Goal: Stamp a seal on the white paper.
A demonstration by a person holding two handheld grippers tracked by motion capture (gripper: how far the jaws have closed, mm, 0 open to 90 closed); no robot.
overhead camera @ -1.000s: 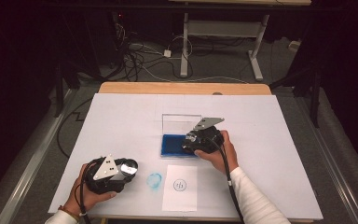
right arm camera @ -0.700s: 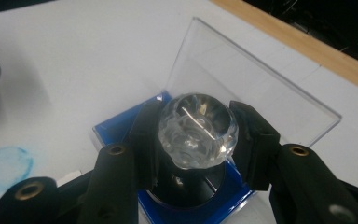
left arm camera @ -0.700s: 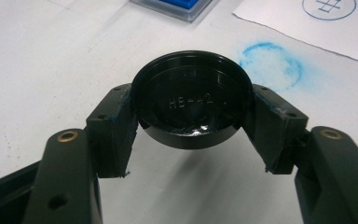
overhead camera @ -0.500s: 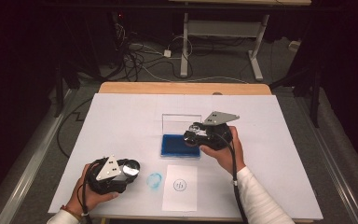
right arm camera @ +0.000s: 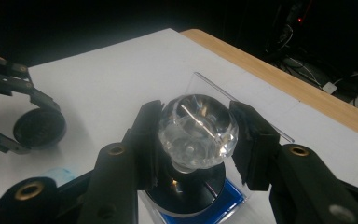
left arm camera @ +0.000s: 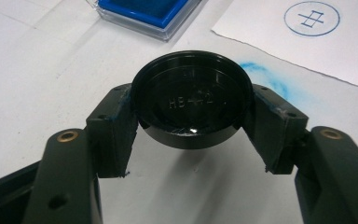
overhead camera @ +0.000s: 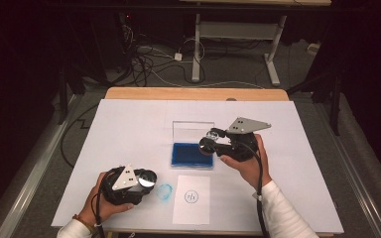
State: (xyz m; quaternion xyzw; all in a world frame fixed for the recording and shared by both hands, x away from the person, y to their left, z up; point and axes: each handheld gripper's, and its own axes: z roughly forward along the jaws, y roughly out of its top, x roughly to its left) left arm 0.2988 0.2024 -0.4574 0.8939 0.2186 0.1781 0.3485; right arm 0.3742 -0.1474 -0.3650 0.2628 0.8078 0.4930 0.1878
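White sheeting covers the counter [overhead camera: 129, 124], the largest thing here, and places below are given from the ink pad [overhead camera: 192, 155] that lies near its middle. The pad is a blue slab in a clear case, with the clear lid [overhead camera: 192, 131] standing upright along its far edge.

Just nearer the person than the pad lies a sheet of paper [overhead camera: 192, 199], bearing one round blue stamped mark [overhead camera: 192, 197]. Left of that sheet, and nearer than the pad's left corner, a smear of blue ink [overhead camera: 164, 192] marks the white cover.

The right claw [overhead camera: 209, 143] sits at the pad's right end, raised above it, with the right hand [overhead camera: 248, 166] behind it. Its jaws are pressed shut on the clear, faceted knob of a stamp [right arm camera: 198, 130]; the stamp's dark round base hangs below the knob, over the blue of the pad, and I cannot tell whether it touches the ink.

The left claw [overhead camera: 148, 179] is well off to the pad's near left, close to the smear, held by the left hand [overhead camera: 101, 206]. Its jaws are closed on a black round cap [left arm camera: 192, 98], gripped by its rim on both sides, with raised letters on the face; blue ink stains the pads [left arm camera: 121, 116].
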